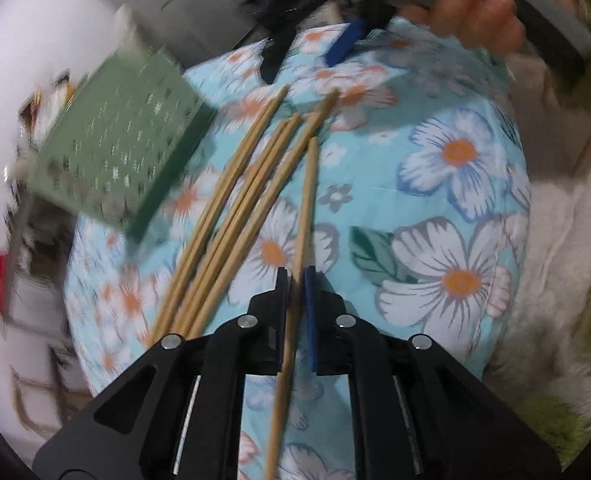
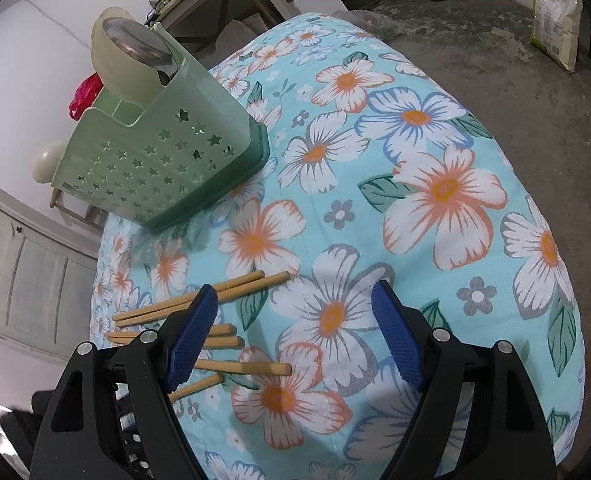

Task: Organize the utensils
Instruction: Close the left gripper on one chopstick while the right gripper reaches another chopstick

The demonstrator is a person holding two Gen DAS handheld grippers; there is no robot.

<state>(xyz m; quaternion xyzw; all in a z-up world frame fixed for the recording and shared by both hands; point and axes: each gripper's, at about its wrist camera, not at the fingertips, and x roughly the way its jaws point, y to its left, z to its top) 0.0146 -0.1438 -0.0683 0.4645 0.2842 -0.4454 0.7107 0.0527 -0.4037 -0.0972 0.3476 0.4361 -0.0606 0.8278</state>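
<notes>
My left gripper [image 1: 297,276] is shut on one wooden chopstick [image 1: 304,200], which runs forward between its fingers over the floral tablecloth [image 1: 455,208]. Several more chopsticks [image 1: 231,208] lie on the cloth just left of it. A green star-perforated utensil holder [image 1: 119,160] stands at the left, blurred. My right gripper [image 2: 295,320] is open and empty above the cloth, with the loose chopsticks [image 2: 199,300] under and beside its left finger. The holder [image 2: 159,160] stands beyond, with a metal ladle [image 2: 143,46] and a cream spoon [image 2: 115,68] in it.
The right gripper and the hand holding it [image 1: 479,12] show at the far side of the table in the left view. Concrete floor [image 2: 475,28] lies beyond the table edge, with a bag [image 2: 555,20] on it. A white cabinet [image 2: 23,272] stands at the left.
</notes>
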